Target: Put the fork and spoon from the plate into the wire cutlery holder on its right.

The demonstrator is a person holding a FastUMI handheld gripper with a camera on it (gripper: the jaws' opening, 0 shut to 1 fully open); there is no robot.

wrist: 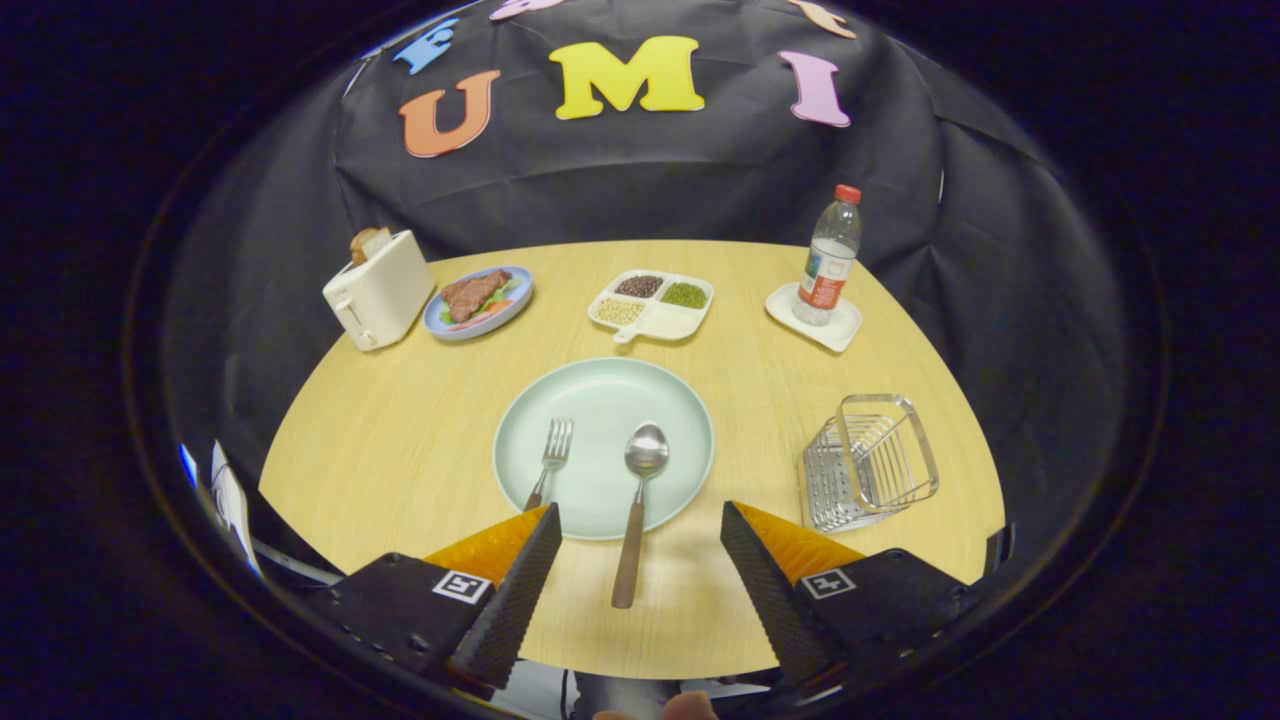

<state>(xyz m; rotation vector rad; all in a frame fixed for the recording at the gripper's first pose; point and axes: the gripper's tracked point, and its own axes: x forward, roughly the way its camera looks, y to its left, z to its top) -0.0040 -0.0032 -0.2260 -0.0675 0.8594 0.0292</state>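
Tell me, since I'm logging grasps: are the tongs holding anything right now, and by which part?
Nothing is held. The tongs stand open, with the spoon lying between their tips, its handle untouched, and the fork still on the plate.

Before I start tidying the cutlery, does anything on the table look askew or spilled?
Nothing is spilled. The wire cutlery holder seems to lie tipped on its side, right of the plate. The spoon handle overhangs the plate rim, between the open gripper jaws.
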